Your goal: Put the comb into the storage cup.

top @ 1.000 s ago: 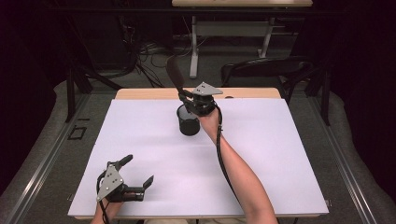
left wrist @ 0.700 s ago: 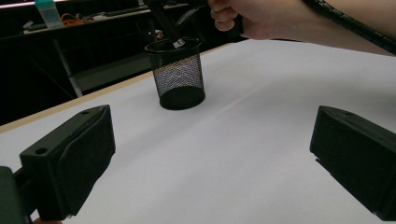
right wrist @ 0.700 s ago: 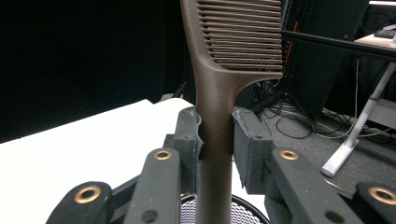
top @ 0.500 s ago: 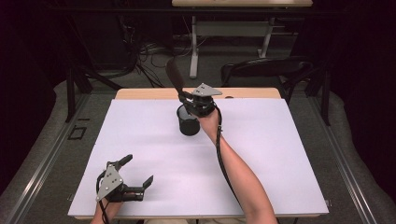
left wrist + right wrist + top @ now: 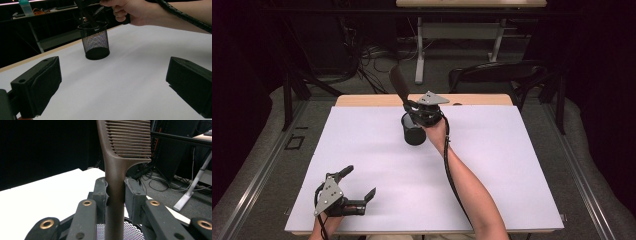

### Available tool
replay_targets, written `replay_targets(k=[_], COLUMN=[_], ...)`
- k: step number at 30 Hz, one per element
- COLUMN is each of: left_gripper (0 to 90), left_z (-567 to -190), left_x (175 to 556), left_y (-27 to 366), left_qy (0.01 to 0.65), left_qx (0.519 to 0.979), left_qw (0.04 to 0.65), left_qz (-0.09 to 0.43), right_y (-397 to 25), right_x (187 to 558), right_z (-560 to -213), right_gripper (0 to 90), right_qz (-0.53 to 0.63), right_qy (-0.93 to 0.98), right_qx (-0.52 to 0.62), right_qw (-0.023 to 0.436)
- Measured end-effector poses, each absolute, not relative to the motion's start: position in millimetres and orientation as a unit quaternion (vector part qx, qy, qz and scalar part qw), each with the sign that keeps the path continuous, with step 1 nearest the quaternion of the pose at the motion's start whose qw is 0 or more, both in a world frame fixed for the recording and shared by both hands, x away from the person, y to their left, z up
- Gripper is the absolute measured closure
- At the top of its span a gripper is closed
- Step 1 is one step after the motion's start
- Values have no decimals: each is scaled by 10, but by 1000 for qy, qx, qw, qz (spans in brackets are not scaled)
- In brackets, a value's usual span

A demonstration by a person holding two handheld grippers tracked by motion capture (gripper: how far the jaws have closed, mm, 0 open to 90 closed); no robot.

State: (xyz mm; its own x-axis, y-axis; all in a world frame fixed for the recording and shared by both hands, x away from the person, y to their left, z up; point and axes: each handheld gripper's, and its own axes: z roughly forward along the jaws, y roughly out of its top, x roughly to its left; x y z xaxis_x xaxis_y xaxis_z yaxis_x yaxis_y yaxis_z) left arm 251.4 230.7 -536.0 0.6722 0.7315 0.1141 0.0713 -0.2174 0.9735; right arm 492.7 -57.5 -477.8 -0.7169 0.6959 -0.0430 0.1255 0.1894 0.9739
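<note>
Brown plastic shows plainly in the right gripper view: a wide-toothed comb [image 5: 117, 170] stands upright with its handle pinched between the two jaws of the right gripper [image 5: 115, 192], which are closed tight against it on either side. The comb's teeth rise above the jaws, and its handle runs down toward the rim of a black wire-mesh pen cup [image 5: 125, 230] just below.

From the high view, the right gripper [image 5: 419, 112] sits over the mesh cup [image 5: 414, 131] toward the far middle of the white bench [image 5: 512, 165], with the comb [image 5: 399, 84] sticking up and leaning away to the left. Whether the tip of the handle reaches the cup's bottom cannot be told.

The left gripper [image 5: 359, 185] rests low at the near left corner of the bench, well apart from the cup. Its jaws stand wide apart and hold nothing; in the left gripper view the two black jaws frame bare white surface, with the mesh cup [image 5: 95, 41] upright farther off and the person's right hand [image 5: 130, 11] above it.
</note>
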Motion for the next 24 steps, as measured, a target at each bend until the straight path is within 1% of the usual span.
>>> replay_targets(k=[24], left_gripper=[0], left_z=[-5362], left_x=[2518], left_y=[2306], left_qy=[279], left_qx=[722], left_qw=[561], left_qz=[295], right_y=[-620], right_x=[4930], right_z=[-4890], right_gripper=[726], right_qz=[564], right_qy=[734], right_qx=[287], right_qw=[246])
